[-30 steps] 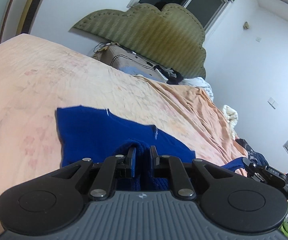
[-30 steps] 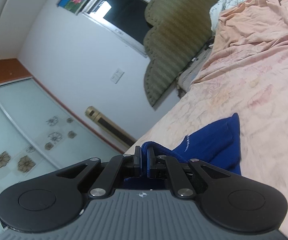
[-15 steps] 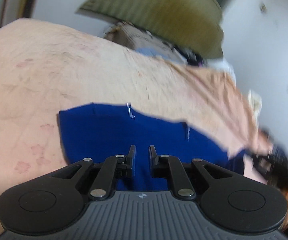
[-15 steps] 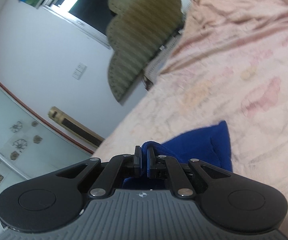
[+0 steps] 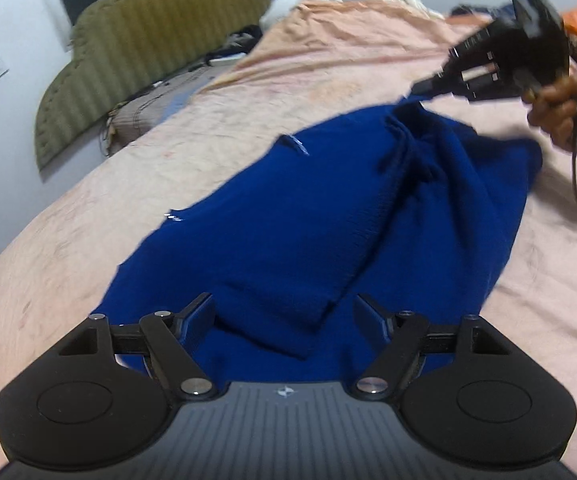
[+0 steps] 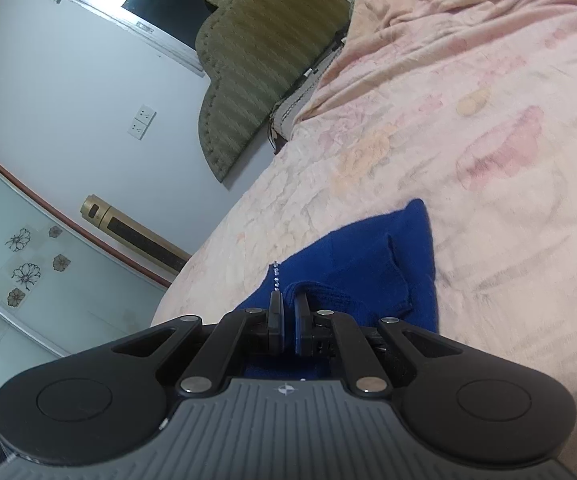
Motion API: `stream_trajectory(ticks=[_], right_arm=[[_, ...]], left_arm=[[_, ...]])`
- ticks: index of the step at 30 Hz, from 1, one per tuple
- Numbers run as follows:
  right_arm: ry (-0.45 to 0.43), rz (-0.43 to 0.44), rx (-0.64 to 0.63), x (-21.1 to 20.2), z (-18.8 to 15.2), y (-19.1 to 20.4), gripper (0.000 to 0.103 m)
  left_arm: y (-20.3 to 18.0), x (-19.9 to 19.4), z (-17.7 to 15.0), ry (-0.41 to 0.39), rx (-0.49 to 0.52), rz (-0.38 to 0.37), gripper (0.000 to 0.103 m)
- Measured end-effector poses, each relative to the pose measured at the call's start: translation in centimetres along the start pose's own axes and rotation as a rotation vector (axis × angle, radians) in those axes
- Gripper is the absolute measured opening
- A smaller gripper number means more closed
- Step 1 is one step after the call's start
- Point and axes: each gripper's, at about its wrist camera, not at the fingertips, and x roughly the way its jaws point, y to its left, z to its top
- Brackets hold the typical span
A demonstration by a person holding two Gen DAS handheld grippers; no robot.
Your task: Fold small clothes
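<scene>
Viewing, left wrist: left gripper point(image 5: 284, 314) low over the near end of the garment point(image 5: 328, 220).
Fingers, left: spread wide, nothing between them; blue cloth lies below the gap.
Garment, left wrist: blue knit, spread on the bed point(image 5: 88, 208) from near centre toward the far right; a folded flap lies over its near middle.
Right gripper, left wrist: right gripper point(image 5: 420, 90) at far right, blurred, its tip at the garment's far edge; that edge appears raised; finger gap cannot be told from this view.
Hand: hand point(image 5: 556, 108) grips the handle at the right edge.
Background, left wrist: green headboard point(image 5: 136, 40) against the far left wall.
Viewing, right wrist: right gripper point(image 6: 288, 312) at the garment point(image 6: 368, 264).
Fingers, right: narrow, pinching a raised fold of blue knit.
Garment, right wrist: extends beyond the fingers, its far corner resting on the bed point(image 6: 468, 120).
Detail: small bead chain point(image 6: 275, 274) just beyond the left fingertip.
Background, right wrist: headboard point(image 6: 256, 48) and window point(image 6: 144, 4) on the far wall.
</scene>
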Motion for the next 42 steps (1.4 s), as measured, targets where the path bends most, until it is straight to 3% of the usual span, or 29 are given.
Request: stream_trajectory(ticks=[5, 6, 8, 9, 10, 11, 19, 26, 34, 37, 39, 40, 41, 42], right_arm=[[0.003, -0.004, 0.003, -0.3, -0.2, -0.2, 0.011], [0.001, -0.005, 0.003, -0.4, -0.1, -0.2, 0.011], [-0.003, -0.005, 0.005, -0.6, -0.1, -0.2, 0.011], [-0.004, -0.005, 0.005, -0.7, -0.1, -0.1, 0.011], [-0.004, -0.006, 0.004, -0.7, -0.1, -0.1, 0.011], [-0.005, -0.007, 0.002, -0.8, -0.1, -0.1, 0.011], [-0.033, -0.008, -0.017, -1.2, 0.1, 0.6, 0.011], [-0.079, 0.010, -0.029, -0.5, 2.1, 2.0, 0.011], [-0.094, -0.034, -0.013, 4.3, 4.4, 1.3, 0.010], [-0.082, -0.115, -0.043, 7.0, 4.7, 0.9, 0.010], [-0.047, -0.165, -0.054, 8.7, 4.8, 0.5, 0.011], [-0.036, -0.192, -0.047, 9.3, 4.8, 0.2, 0.016], [-0.037, -0.224, -0.036, 9.6, 4.8, -0.1, 0.021], [-0.049, -0.240, -0.029, 9.6, 4.8, -0.2, 0.025]], left_arm=[[-2.0, 3.5, -0.2, 0.056, 0.102, 0.109, 0.075], [-2.0, 4.2, -0.4, 0.078, 0.112, 0.127, 0.068], [-1.7, 4.7, -0.5, 0.093, 0.089, 0.114, 0.029], [-1.3, 4.6, -0.3, 0.100, 0.062, 0.097, 0.022], [-1.1, 4.4, -0.2, 0.101, 0.042, 0.097, 0.008], [-0.8, 4.0, -0.1, 0.093, 0.030, 0.111, 0.006], [2.5, 0.3, 1.8, -0.026, -0.095, 0.172, 0.005], [6.5, 1.4, 4.4, -0.053, -0.202, 0.222, 0.006], [11.0, 8.6, 6.6, 0.035, -0.276, 0.253, 0.006], [12.3, 12.0, 5.9, 0.102, -0.342, 0.219, 0.010], [13.1, 13.1, 5.2, 0.132, -0.391, 0.201, 0.018], [13.4, 13.0, 4.9, 0.132, -0.409, 0.198, 0.028], [13.8, 12.6, 4.7, 0.126, -0.429, 0.206, 0.051], [14.2, 12.1, 4.4, 0.114, -0.447, 0.226, 0.066]])
